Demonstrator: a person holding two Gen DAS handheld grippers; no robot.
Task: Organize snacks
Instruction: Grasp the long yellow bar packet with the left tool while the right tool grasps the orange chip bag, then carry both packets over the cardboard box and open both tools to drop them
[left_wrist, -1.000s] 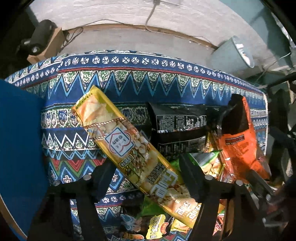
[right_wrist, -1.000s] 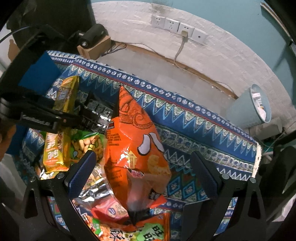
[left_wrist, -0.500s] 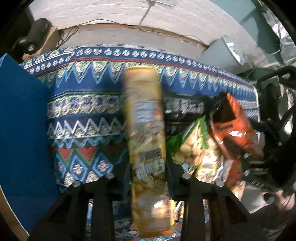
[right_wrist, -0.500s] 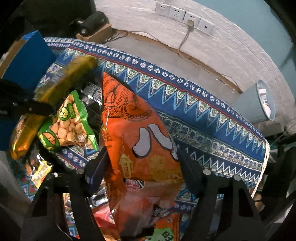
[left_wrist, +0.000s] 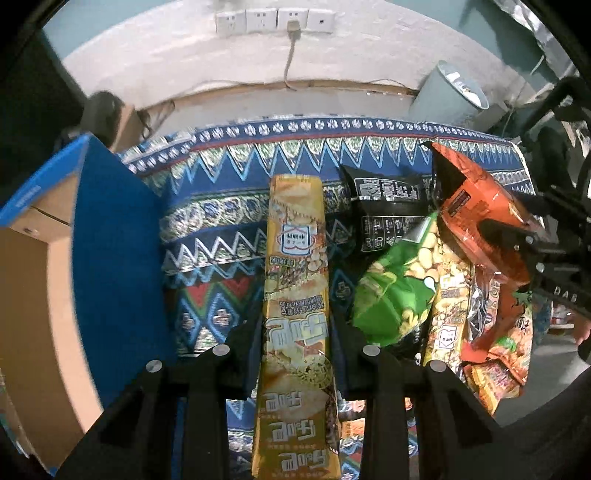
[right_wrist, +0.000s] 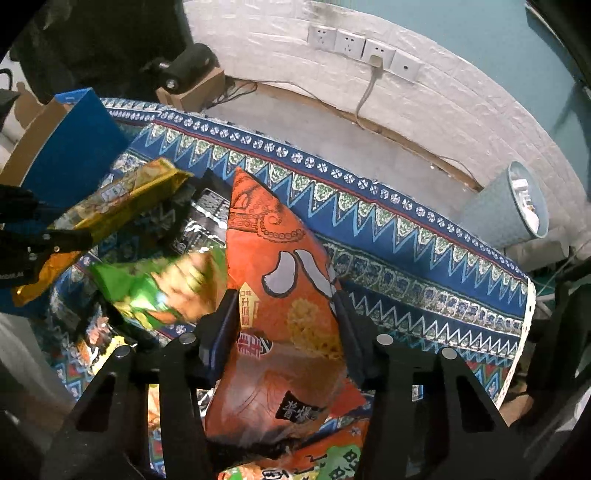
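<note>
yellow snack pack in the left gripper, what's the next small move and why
Probably carry it across toward the open blue box and lower it in. The left gripper is shut on the long yellow snack pack, which is already lifted clear of the pile on the patterned cloth. The right gripper has just been closing on the orange bag, so that side is busy.

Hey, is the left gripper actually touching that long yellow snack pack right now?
Touching. The left wrist view shows the left gripper with both jaws pressed against the sides of the yellow snack pack.
</note>
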